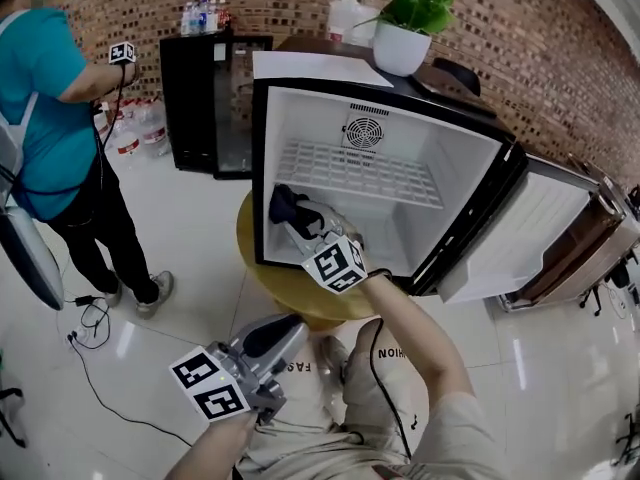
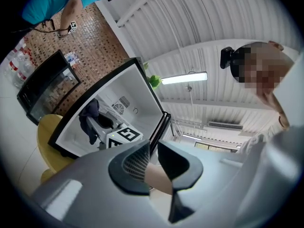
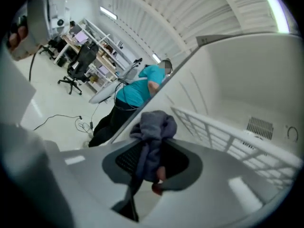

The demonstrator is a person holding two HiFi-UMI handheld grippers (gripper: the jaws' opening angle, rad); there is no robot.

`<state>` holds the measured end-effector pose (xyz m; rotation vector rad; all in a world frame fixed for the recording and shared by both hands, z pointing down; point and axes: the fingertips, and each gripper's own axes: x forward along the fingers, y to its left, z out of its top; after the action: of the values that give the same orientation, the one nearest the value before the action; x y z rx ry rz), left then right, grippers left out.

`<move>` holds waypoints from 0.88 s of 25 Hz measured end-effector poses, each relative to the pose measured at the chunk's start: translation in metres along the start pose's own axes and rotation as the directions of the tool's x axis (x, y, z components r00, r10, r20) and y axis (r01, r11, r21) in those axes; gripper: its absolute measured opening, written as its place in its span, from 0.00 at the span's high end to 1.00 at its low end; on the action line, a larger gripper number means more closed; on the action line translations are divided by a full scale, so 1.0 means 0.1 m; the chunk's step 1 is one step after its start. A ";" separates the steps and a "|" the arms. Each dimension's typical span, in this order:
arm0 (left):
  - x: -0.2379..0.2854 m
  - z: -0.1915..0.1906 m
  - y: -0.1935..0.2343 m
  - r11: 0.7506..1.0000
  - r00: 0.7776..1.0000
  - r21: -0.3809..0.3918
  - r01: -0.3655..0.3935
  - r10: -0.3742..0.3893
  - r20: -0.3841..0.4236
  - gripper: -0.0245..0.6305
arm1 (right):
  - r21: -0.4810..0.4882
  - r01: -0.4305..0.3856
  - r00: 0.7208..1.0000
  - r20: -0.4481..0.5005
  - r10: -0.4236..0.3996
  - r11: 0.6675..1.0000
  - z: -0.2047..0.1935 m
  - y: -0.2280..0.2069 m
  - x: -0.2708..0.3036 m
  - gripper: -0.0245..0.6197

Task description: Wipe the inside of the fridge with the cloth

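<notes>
A small white fridge [image 1: 460, 168] stands open on a round yellow table [image 1: 285, 293]. My right gripper [image 1: 300, 220] reaches into its lower left part, shut on a dark grey cloth [image 1: 288, 206]. In the right gripper view the cloth [image 3: 154, 125] bunches out past the jaws of that gripper [image 3: 153, 148], close to the fridge's left wall and below the wire shelf [image 3: 213, 132]. My left gripper [image 1: 290, 330] hangs low in front of the table, outside the fridge. Its jaws [image 2: 152, 146] stand together with nothing between them, aimed up at the fridge [image 2: 137, 99].
The fridge door [image 1: 530, 233] swings out to the right. A person in a teal shirt [image 1: 50, 98] stands at the left beside a black cabinet [image 1: 205, 98]. A potted plant [image 1: 405, 28] sits on top of the fridge. A cable [image 1: 95, 318] trails over the floor.
</notes>
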<state>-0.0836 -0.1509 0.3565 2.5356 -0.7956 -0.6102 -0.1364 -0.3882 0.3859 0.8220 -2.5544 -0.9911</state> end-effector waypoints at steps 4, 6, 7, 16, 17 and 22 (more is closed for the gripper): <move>0.01 -0.02 -0.02 1.000 1.000 0.002 0.004 -0.004 -0.004 0.92 | -0.005 0.150 0.947 -0.288 -0.145 0.989 -0.73 -0.42 0.28 0.80; 0.00 -0.01 -0.04 1.000 1.000 0.010 0.004 -0.004 -0.001 0.92 | -0.037 0.158 0.900 -0.406 -0.159 0.987 -1.05 -0.49 0.53 0.80; -0.01 0.00 -0.05 1.000 1.000 0.014 0.004 -0.004 0.003 0.92 | -0.032 0.126 0.896 -0.425 -0.127 0.992 -1.12 -0.45 0.65 0.80; -0.03 0.06 -0.05 1.000 1.000 0.026 0.005 -0.005 0.009 0.92 | -0.087 -0.159 0.973 -0.181 0.141 0.983 -0.43 0.46 0.08 0.80; -0.03 0.05 -0.04 1.000 1.000 0.022 0.004 -0.004 0.008 0.92 | -0.122 -0.189 0.973 -0.157 0.169 0.974 -0.34 0.57 -0.04 0.80; -0.02 0.07 -0.08 1.000 1.000 0.029 0.006 -0.006 0.008 0.92 | -0.106 -0.072 0.971 -0.234 0.046 0.992 -0.50 0.22 -0.02 0.80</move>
<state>-0.0855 -0.1453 0.3474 2.5642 -0.8052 -0.6159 -0.1216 -0.3999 0.4369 0.7759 -2.2899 -0.9530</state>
